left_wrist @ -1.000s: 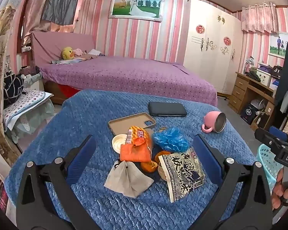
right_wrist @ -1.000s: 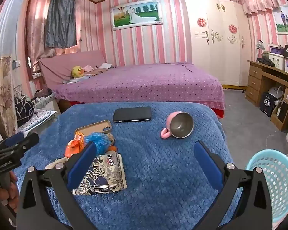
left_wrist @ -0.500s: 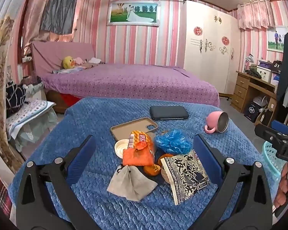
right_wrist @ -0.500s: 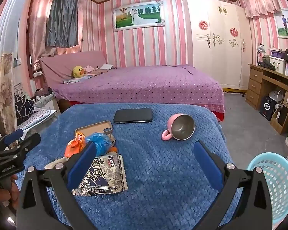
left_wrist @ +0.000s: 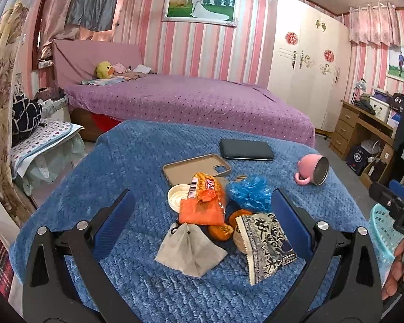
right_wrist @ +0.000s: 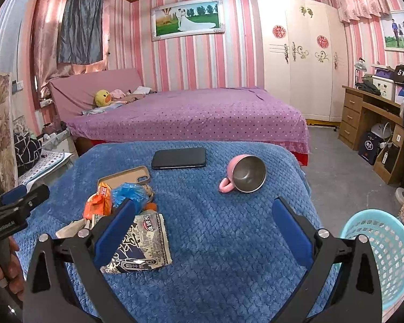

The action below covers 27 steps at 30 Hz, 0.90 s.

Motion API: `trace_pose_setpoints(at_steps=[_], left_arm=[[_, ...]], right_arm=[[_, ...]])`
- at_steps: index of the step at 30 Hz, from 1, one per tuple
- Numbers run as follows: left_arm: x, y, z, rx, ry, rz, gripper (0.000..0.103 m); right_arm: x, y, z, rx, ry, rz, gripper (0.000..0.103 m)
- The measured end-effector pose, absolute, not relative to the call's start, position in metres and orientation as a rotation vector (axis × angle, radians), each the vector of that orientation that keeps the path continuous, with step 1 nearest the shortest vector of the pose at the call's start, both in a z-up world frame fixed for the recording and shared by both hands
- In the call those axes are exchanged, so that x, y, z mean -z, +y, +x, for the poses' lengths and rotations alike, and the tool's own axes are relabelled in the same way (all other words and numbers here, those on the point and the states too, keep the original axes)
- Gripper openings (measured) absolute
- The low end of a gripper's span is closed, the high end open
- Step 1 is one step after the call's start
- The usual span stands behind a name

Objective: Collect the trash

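Pink-striped bedroom; purple bed (right_wrist: 191, 115) behind a tabletop under a blue quilted cloth (right_wrist: 223, 231). Trash lies heaped on the cloth's left half: orange snack wrapper (left_wrist: 202, 204), blue plastic bag (left_wrist: 249, 192), black-and-white printed packet (left_wrist: 266, 245), beige crumpled paper (left_wrist: 190, 250), orange peel (left_wrist: 222, 230) between wrapper and packet, white round lid (left_wrist: 176, 196) touching the wrapper. Behind the heap: tan phone case (left_wrist: 194, 168), black phone (left_wrist: 246, 153). Pink mug (right_wrist: 242, 173) lies on its side, well apart to the right. Light-blue mesh basket (right_wrist: 382, 255) stands off the tabletop's right edge. Left gripper (left_wrist: 202, 220): jaws spread wide, framing the heap, nothing between them touched. Right gripper (right_wrist: 203, 228): jaws spread over bare cloth, left finger overlapping the printed packet in view; contact cannot be told.
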<state>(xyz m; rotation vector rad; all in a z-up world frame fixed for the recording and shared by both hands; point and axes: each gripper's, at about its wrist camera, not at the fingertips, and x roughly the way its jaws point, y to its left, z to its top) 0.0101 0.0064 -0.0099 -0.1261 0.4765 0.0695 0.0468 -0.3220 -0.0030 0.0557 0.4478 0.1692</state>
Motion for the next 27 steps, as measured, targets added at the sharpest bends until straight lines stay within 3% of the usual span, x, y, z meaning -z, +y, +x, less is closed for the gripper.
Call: trace_pose_setpoints(at_steps=[27], left_arm=[[0.012,0.010,0.010,-0.081,0.477,-0.084,0.098]], right_arm=[[0.012,-0.311,0.051,-0.183,0.483,0.035,0.099]])
